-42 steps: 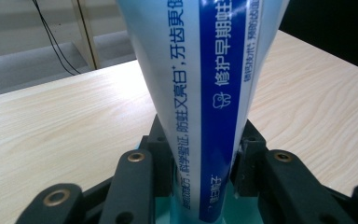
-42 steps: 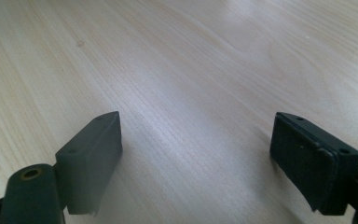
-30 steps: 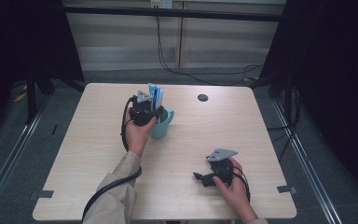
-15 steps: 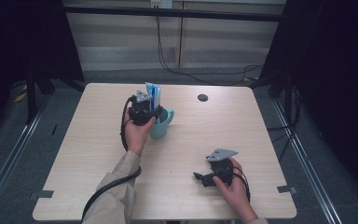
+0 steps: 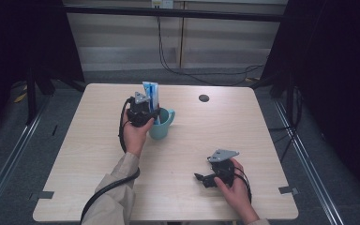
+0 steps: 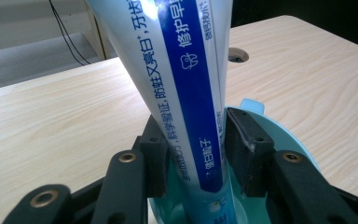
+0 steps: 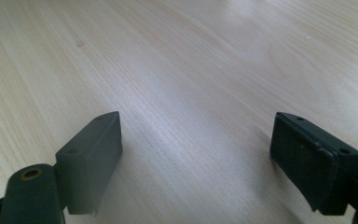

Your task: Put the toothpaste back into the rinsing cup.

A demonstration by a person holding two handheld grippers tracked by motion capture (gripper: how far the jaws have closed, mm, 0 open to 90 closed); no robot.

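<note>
One toothpaste tube is standing upright in one teal mug left of the desk's middle. The left tongs are straddling it, their jaws having just been easing apart, the pads barely off it. It is looking light, soft and glossy, so gripping its flat faces low down seems safest. The right tongs are gaping empty near the front edge.
</note>
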